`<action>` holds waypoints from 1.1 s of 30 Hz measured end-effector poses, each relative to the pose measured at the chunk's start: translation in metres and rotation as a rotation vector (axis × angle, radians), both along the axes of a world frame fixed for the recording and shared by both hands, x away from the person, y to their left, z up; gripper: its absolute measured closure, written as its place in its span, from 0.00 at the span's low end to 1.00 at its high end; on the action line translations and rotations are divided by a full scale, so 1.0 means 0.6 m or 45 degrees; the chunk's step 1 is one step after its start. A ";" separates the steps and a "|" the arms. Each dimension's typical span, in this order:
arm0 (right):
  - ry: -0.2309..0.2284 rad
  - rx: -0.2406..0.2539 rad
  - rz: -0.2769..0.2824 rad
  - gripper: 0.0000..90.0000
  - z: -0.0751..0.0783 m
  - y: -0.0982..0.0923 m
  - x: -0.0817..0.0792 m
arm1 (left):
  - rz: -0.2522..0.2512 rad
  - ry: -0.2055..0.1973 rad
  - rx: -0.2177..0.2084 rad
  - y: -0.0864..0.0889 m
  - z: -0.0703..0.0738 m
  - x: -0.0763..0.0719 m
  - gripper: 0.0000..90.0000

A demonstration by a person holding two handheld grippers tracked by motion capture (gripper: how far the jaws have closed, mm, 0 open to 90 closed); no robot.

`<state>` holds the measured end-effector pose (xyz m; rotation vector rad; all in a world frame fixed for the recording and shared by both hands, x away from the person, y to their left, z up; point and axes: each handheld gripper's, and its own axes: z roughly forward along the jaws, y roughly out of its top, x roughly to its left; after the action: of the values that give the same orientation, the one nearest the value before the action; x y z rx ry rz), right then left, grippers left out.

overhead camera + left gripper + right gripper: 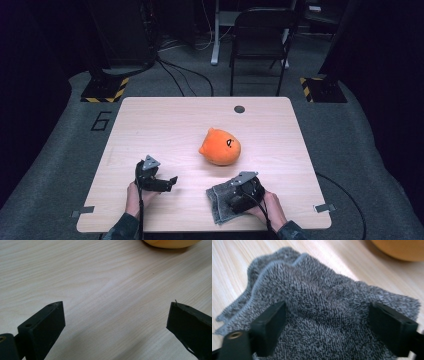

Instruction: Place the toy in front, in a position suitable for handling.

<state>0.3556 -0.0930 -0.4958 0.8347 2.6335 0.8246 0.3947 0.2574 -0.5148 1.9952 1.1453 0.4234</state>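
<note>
Nearest to me, my right gripper (243, 196) rests on the folded grey terry towel (218, 200) at the front right of the light wooden table (165, 125), jaws apart, clamping nothing. My left gripper (167, 183) is released over bare wood. Farther off lies the round orange plush toy (220, 146).

Two hand-held black grippers, left gripper (159, 182) and right gripper (239, 197) each topped with a grey three-cornered plate, black cable trailing from each back along the forearm, blocky matte-black fingers (47, 325) with small screw holes, brass-coloured fitting at one finger's base, dark patterned sleeves (122, 227) at the wrists
</note>
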 end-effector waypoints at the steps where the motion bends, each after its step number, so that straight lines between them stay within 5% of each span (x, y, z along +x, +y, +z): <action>1: 0.012 -0.014 -0.004 0.23 -0.005 0.002 0.002 | 0.004 0.004 -0.008 0.001 -0.001 0.001 0.02; 8: 0.047 -0.020 0.051 0.39 -0.013 0.000 0.004 | -0.005 0.033 -0.008 0.001 -0.008 0.004 0.04; 12: 0.048 -0.005 0.053 0.58 -0.011 -0.004 0.004 | -0.008 0.056 0.002 0.002 -0.013 0.007 0.08; 14: 0.048 -0.002 0.056 0.71 -0.010 -0.008 0.005 | 0.014 0.070 -0.034 0.004 -0.018 0.010 0.10; 17: 0.054 0.002 0.050 0.79 -0.010 -0.008 0.005 | 0.023 0.068 -0.027 0.005 -0.017 0.010 0.11; 33: 0.027 0.039 -0.042 0.83 0.012 -0.048 0.005 | -0.005 0.036 0.034 -0.002 -0.021 0.008 0.08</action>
<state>0.3584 -0.1215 -0.4887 0.8968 2.6244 0.8547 0.3996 0.2564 -0.5276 2.0321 1.1588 0.4124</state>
